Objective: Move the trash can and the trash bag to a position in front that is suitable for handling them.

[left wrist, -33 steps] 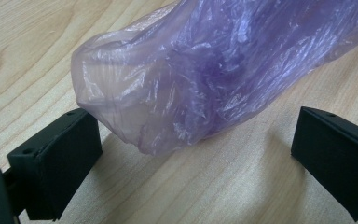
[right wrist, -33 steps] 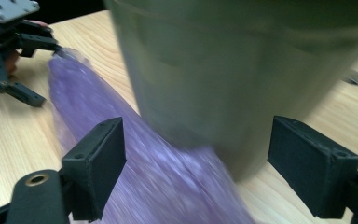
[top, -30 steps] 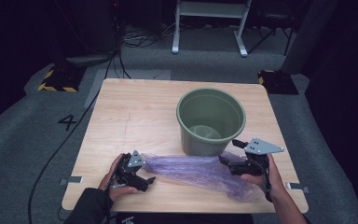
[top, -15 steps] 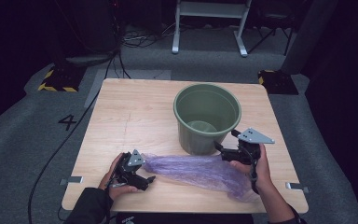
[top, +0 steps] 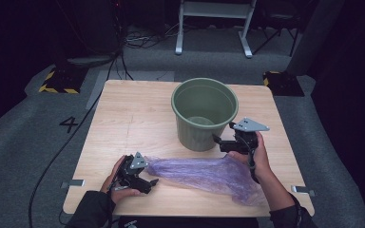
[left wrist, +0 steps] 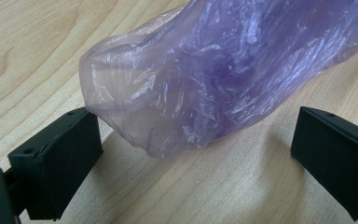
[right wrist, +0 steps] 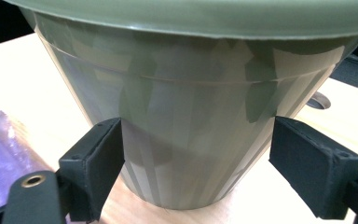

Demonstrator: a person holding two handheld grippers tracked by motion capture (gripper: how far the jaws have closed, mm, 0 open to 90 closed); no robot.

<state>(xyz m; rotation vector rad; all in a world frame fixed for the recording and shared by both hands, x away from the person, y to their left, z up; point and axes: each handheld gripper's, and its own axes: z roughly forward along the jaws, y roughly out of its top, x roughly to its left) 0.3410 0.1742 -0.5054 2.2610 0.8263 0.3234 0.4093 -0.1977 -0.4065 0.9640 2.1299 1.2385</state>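
Observation:
A green plastic bucket (top: 204, 114) stands upright, right of the middle of the wooden table (top: 133, 114). A crumpled purple plastic bag (top: 199, 172) lies along the near edge. My left gripper (top: 149, 184) rests on the table at the bag's left end. In the left gripper view it is open (left wrist: 196, 158), with the bag's end (left wrist: 223, 74) lying between the jaws, untouched by either. My right gripper (top: 217, 141) is level with the bucket's lower right wall. In the right gripper view it is open (right wrist: 196, 168), its jaws on either side of the bucket's base (right wrist: 191, 93).
The bag's right end (top: 247, 190) spreads under the person's right wrist. Metal brackets (top: 72, 183) (top: 302, 190) stick out at the table's near corners. On the floor are a yellow-black striped box (top: 57, 80), cables and a white stand (top: 214, 28) beyond the table.
My right gripper has left the bag and swung left and away to the bucket's lower wall. The bucket has shifted a little left and farther off. My left gripper has stayed put.

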